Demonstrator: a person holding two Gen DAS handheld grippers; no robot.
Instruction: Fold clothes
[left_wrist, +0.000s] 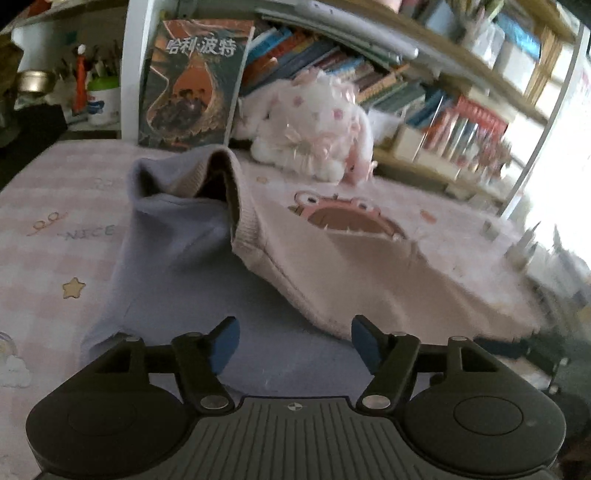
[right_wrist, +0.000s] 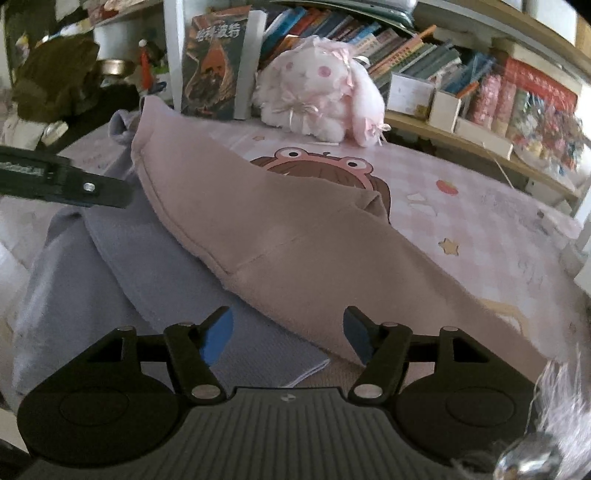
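Note:
A garment with a lavender part (left_wrist: 173, 266) and a pink part (left_wrist: 354, 280) lies on the pink checked table cover (left_wrist: 48, 258). Its ribbed pink cuff (left_wrist: 240, 206) stands up, folded over the lavender cloth. My left gripper (left_wrist: 293, 341) is open and empty just above the lavender cloth. In the right wrist view the pink part (right_wrist: 295, 251) lies over the lavender part (right_wrist: 155, 280). My right gripper (right_wrist: 288, 338) is open and empty over their seam. The left gripper's finger (right_wrist: 74, 182) shows at the left.
A white and pink plush toy (left_wrist: 314, 122) and an upright book (left_wrist: 192, 85) stand at the back of the table. Shelves of books (left_wrist: 443, 110) run behind and to the right. A cartoon frog print (right_wrist: 325, 166) marks the cover beyond the garment.

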